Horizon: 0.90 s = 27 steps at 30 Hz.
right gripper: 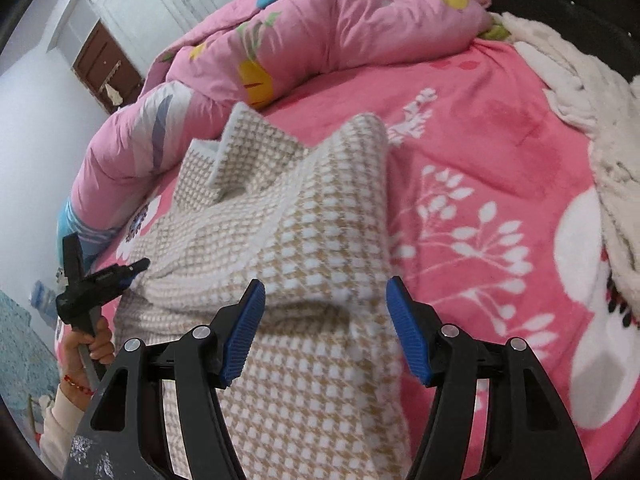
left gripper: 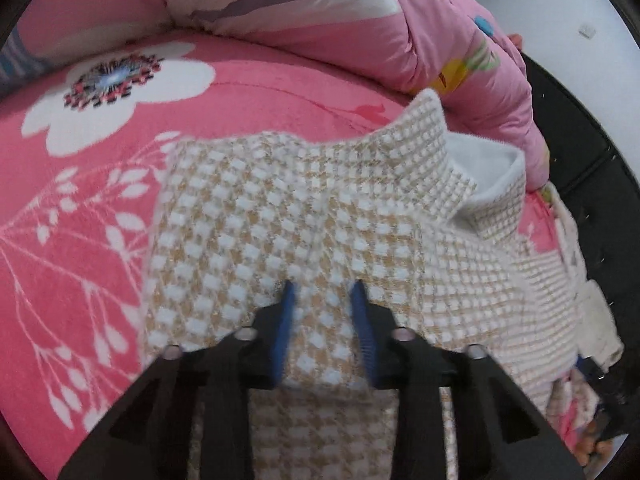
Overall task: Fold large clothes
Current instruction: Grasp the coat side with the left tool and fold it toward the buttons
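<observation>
Lying across a bed covered by a pink floral blanket (right gripper: 500, 152), a tan-and-white checked garment (left gripper: 304, 216) is seen rumpled, its collar standing up at the far end and showing a white lining. In the left wrist view, the left gripper (left gripper: 325, 300) is pressed onto a raised ridge of the checked cloth, which is pinched between its blue pads (left gripper: 285, 332); the cloth bunches up just ahead of the fingertips. In the right wrist view, the right gripper (right gripper: 325, 304) is held spread above the garment near its right edge, with a fold of cloth lying between the blue pads (right gripper: 408, 332) but not squeezed by them. The left gripper is also visible at the left edge of that view, clamped on the garment's side and held by a hand (right gripper: 98, 344) with a red bracelet at the wrist. A pink quilt (right gripper: 320, 28) with coloured prints is heaped along the far side of the bed, and a fluffy white throw (right gripper: 592, 120) is draped at the right.
</observation>
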Tool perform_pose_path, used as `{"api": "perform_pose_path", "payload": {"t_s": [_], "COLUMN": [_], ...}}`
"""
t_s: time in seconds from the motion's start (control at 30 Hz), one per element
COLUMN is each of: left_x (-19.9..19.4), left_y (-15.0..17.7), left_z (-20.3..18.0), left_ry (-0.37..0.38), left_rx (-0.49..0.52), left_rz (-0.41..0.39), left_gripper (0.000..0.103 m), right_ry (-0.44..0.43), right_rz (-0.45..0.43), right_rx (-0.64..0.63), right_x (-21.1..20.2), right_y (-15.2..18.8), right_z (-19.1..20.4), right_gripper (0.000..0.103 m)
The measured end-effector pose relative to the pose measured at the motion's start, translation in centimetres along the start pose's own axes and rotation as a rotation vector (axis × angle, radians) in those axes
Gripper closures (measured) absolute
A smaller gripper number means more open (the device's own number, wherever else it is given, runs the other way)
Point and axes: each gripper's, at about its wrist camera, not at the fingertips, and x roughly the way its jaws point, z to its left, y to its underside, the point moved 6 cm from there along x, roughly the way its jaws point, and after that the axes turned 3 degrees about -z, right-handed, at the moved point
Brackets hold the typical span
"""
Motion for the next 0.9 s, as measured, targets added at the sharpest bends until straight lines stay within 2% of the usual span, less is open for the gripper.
{"api": "perform_pose_path", "payload": {"t_s": [0.1,0.23,0.3,0.33,0.43,0.47,0.53,0.8,0.9], "left_x": [-1.8,-7.5,-9.3,-9.1,-6.6,-5.6,-4.7,-6.0,-8.8], "left_y": [-0.4,-2.0,-2.3,-2.2,-0.6,0.2,1.2,1.5,0.5], "left_z": [-0.9,-1.8,-0.8,-0.1,2.0,2.7,3.4,3.7,4.4], "left_ry": [0.004,0.045,0.015,-0.004,-0.032,-0.045,-0.053,-0.052,-0.057], "left_rx": [0.055,0.104,0.115,0.115,0.098,0.096,0.090,0.105,0.068], "left_rz": [-0.056,-0.202,-0.258,-0.253,-0.167,-0.139,-0.121,-0.158,-0.257], "left_gripper": [0.094,0.094,0.094,0.094,0.094,0.094,0.094,0.090,0.089], "right_ry": [0.010,0.016,0.024,0.026,0.050,0.058,0.074,0.104,0.098], "right_rz": [-0.016,-0.031,-0.023,-0.018,0.002,0.004,-0.006,-0.025,-0.042], "right_rx": [-0.012,-0.029,-0.032,-0.033,-0.041,-0.052,-0.085,-0.224,-0.261], "right_x": [-0.5,-0.5,0.0,0.2,1.5,1.8,2.0,3.0,2.9], "right_y": [-0.3,-0.6,-0.4,-0.3,-0.1,-0.2,-0.7,-1.8,-2.1], "right_z": [-0.2,-0.4,-0.5,-0.6,-0.6,-0.4,0.4,3.6,4.4], "right_gripper": [0.043,0.043,0.043,0.043,0.045,0.050,0.053,0.053,0.049]}}
